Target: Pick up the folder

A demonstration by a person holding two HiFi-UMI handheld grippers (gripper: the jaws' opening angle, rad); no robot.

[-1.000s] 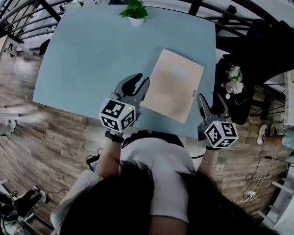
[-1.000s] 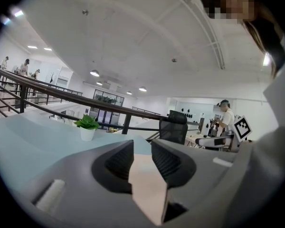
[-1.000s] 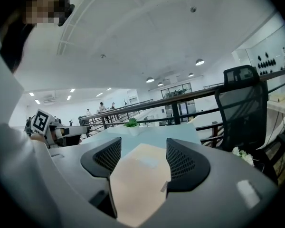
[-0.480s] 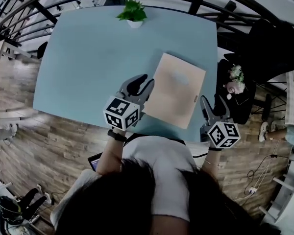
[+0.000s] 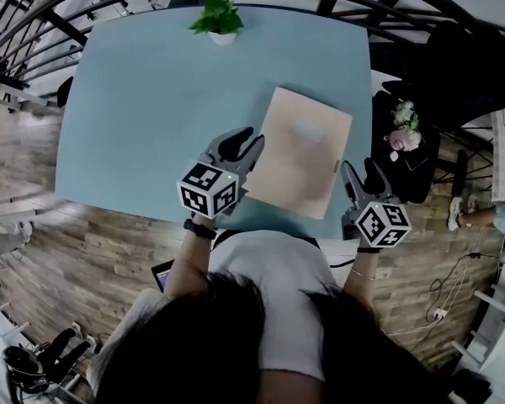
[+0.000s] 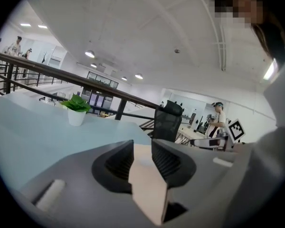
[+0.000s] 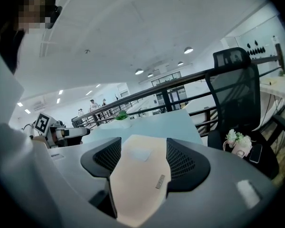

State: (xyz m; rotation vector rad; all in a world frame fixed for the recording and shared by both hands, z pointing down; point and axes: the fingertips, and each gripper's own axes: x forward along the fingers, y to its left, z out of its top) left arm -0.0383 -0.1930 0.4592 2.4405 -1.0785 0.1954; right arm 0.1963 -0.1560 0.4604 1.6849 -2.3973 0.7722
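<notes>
Tan folder (image 5: pixel 301 154) lies flat on the blue table (image 5: pixel 143 99), at about 4 o'clock from the table's middle, its near edge close to the table's front edge. Nothing holds it.

Left gripper (image 5: pixel 241 145) sits at the folder's 9 o'clock, tips right at its left edge. In the left gripper view the jaws are partly apart and the folder's edge shows in the gap, but the pads do not clamp it.

Right gripper (image 5: pixel 360 177) is at the folder's 4 o'clock, just off the table's right front corner. In the right gripper view its jaws are spread wide, the folder fills the gap beyond them, and nothing is grasped.

Potted plant (image 5: pixel 216 17) stands at the table's 12 o'clock edge, well apart from the folder. Flowers (image 5: pixel 404 133) rest on a dark chair (image 5: pixel 438 82) at the table's 3 o'clock.
</notes>
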